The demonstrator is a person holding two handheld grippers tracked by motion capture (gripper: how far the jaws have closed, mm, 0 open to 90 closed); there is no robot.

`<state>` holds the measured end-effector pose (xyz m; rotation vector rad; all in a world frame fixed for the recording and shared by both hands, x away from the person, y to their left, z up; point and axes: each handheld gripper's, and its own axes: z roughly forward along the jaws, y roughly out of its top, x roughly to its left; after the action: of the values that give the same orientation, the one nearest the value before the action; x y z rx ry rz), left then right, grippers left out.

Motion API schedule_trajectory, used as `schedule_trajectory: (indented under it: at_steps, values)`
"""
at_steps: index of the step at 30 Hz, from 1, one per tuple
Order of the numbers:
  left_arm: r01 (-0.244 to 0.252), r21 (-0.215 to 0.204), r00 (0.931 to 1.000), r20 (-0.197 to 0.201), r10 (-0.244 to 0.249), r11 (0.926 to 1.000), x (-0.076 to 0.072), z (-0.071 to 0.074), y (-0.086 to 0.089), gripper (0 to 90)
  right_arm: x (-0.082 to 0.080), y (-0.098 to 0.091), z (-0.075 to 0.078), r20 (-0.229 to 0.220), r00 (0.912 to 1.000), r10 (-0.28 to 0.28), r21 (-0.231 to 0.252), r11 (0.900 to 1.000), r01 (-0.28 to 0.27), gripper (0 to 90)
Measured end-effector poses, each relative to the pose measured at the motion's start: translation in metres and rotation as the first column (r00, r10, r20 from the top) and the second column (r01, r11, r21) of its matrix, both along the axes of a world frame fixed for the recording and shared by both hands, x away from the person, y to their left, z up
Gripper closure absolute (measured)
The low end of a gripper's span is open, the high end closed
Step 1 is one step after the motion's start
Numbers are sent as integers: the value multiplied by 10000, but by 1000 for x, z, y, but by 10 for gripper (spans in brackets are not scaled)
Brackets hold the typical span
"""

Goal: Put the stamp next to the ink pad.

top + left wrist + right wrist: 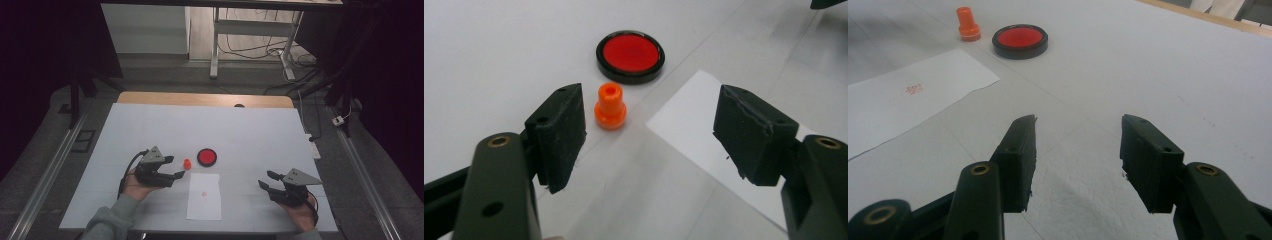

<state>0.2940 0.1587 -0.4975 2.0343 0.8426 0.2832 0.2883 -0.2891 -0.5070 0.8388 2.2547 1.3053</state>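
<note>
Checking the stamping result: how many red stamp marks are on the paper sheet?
1: a single red mark near the middle of the paper sheet; its underside can't be seen.

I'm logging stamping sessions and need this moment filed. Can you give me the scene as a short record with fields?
work in hand: stamping a sheet of paper
stamp: small orange stamp, upright on the table, beside the ink pad, free of the tongs
ink pad: round, red, black rim, lid off
paper: white sheet with one red mark
left tongs: open, empty, just short of the stamp
right tongs: open, empty, over bare table
</note>
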Motion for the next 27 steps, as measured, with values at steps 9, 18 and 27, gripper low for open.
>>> schedule_trajectory:
  at_steps: [9, 18, 27]
  values:
    - [-459, -163, 9989, -60, 458, 9988, -26, -8, 29, 291, 0, -2, -2, -24, 10000, 77, -111, 9999, -77, 471]
    - [-639, -223, 9978, -167, 635, 9977, -46, -18, 50, 295, 2, -5, -6, -39, 9998, 197, -490, 9986, -199, 465]
    - [-590, -198, 9981, -198, 586, 9981, -50, -21, 51, 295, 3, -5, -7, 22, 9998, 172, -487, 9987, -171, 462]
